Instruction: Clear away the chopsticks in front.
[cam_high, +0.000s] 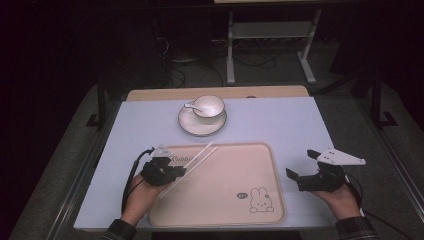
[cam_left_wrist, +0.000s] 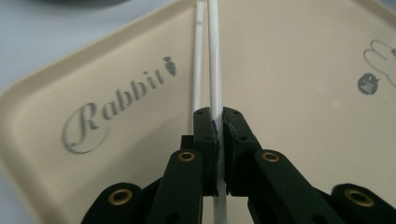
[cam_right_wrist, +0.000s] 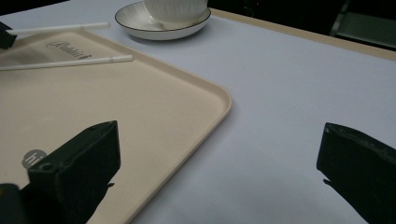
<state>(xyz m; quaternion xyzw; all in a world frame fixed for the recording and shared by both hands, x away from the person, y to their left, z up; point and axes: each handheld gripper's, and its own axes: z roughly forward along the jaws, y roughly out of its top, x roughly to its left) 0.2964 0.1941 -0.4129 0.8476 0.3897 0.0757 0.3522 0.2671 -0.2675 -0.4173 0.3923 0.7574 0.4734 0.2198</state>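
A cream rectangular plastic tray (cam_high: 235, 165), printed with the word "Rabbit" and a rabbit drawing, fills the lower centre of the high view on a pale blue table cover (cam_high: 280, 120). At the lower left of that frame the left gripper (cam_high: 176, 171) is held over the tray's left edge, its jaws clamped on one of two thin white chopsticks (cam_high: 200, 156). In the left gripper view the gripped chopstick (cam_left_wrist: 215, 70) runs straight up the frame from between the closed jaws, and the second one (cam_left_wrist: 198, 60) lies just beside it on its left, apparently outside the jaws, though that part is hard to read. At the lower right of the high view the right gripper (cam_high: 301, 165) is just off the tray's right edge, jaws spread wide with nothing between them. In the upper centre, beyond the tray, a white ribbed cup (cam_high: 209, 106) stands on a dark-rimmed white saucer (cam_high: 192, 125) with a small white spoon (cam_high: 191, 106).
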